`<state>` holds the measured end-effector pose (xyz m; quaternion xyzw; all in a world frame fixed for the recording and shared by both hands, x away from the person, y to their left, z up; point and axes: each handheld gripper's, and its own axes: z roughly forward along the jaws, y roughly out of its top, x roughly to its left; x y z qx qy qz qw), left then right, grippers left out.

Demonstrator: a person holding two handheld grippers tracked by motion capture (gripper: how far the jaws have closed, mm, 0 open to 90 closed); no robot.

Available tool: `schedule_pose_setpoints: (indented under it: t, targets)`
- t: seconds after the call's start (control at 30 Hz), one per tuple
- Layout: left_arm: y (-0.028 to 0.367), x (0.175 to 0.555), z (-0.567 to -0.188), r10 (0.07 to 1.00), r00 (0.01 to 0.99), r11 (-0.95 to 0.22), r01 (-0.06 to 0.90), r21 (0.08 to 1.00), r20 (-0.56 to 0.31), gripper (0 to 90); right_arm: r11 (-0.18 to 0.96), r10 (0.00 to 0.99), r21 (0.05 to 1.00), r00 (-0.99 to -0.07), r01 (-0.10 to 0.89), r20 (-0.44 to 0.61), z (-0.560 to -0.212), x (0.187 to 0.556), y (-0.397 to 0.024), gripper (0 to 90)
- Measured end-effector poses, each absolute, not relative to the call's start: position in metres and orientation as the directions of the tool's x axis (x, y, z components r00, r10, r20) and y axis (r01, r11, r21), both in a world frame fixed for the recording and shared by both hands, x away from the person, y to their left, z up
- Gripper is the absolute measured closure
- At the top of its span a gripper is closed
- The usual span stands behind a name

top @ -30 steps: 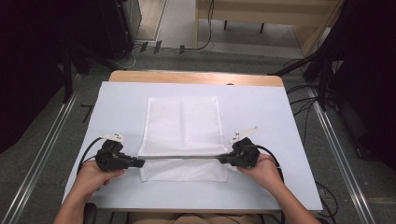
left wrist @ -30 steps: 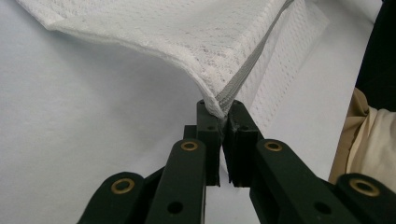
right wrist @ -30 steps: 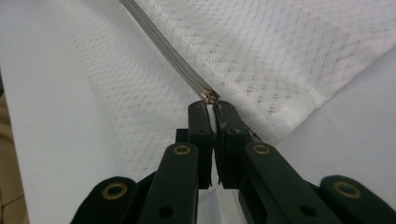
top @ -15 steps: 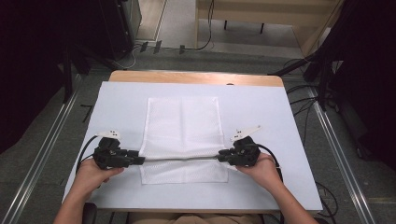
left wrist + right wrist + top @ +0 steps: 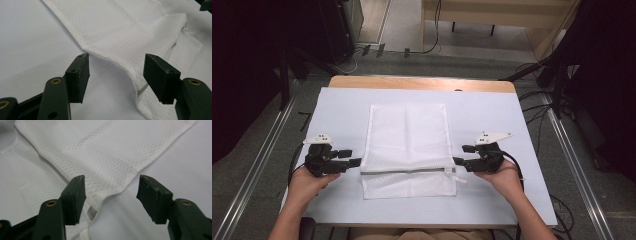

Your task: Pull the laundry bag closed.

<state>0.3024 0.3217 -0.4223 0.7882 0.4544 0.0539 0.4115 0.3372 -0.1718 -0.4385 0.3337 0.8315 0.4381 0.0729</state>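
On the bench, seen from the high view, a white mesh bag lies flat at centre, its near part folded over so the zipper edge runs from nine to three o'clock. The left gripper sits just beside the fold's nine o'clock end, the right gripper at the three o'clock end, both with fingers spread and nothing pinched; they have just been opening.

From the left gripper view, the fingers stand wide apart, and the bag's folded corner lies on the bench between and beyond them, untouched.

From the right gripper view, the fingers are likewise spread, the fold's corner resting free between them; the zipper tab seems to sit near the seven o'clock finger, though it is blurred.

To finish the release well, draw both hands straight outward and slightly up, so no finger snags the mesh or drags the fold askew.
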Motion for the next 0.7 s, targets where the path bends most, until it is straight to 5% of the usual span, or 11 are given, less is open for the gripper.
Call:
schedule_pose_setpoints:
  t: [0.7]
  targets:
    - [0.336,0.308,-0.427,0.83,0.491,-0.192,0.696,0.692,-0.264,32.7,0.285,0.768,0.777,-0.618,0.561,0.164,-0.448,0.351,-0.216,32.5]
